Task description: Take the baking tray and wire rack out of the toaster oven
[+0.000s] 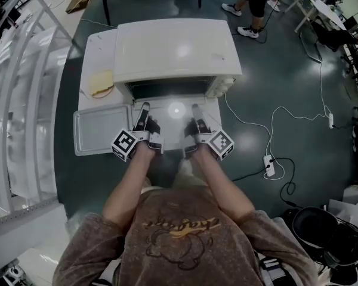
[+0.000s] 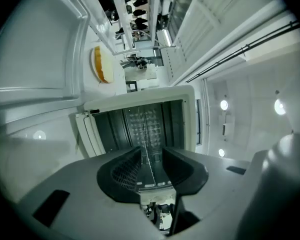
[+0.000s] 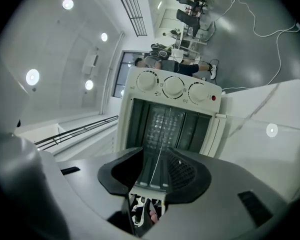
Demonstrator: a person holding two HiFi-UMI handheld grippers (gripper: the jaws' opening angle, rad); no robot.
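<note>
Shirt (image 1: 179, 231): brown with a print, nearest in the head view; both forearms reach away from it.
Left gripper (image 1: 144, 108): over the left half of the open door (image 1: 176, 121), marker cube at its near end.
Right gripper (image 1: 196, 108): over the door's right half, level with the left one.
Oven (image 1: 176, 49): white, on a table (image 1: 98, 49), mouth dark.
Tray (image 1: 101, 130): out of the oven, flat on the table just left of the door.
Pad (image 1: 100, 82): yellow, beyond the tray, beside the oven's left wall.
Power strip (image 1: 268, 165): on the floor to the right, cable trailing.

Left gripper view, jaws (image 2: 151, 151): apart, pads pressing nothing.
Line (image 2: 149, 156): thin and bright, running down the gap from the oven mouth (rack seen edge-on or not, I cannot tell).
Cavity (image 2: 140, 129): straight ahead, a dotted grid far inside.
Tray (image 2: 35, 44): left of the oven, nearer than the pad (image 2: 102, 64).

Right gripper view, jaws (image 3: 157, 153): apart, gripping nothing; the same kind of thin line lies between them.
Knobs (image 3: 173, 87): three in a row on the oven's right end, a red dot beside the last.
Cavity (image 3: 162, 126): straight ahead, mouth open.
</note>
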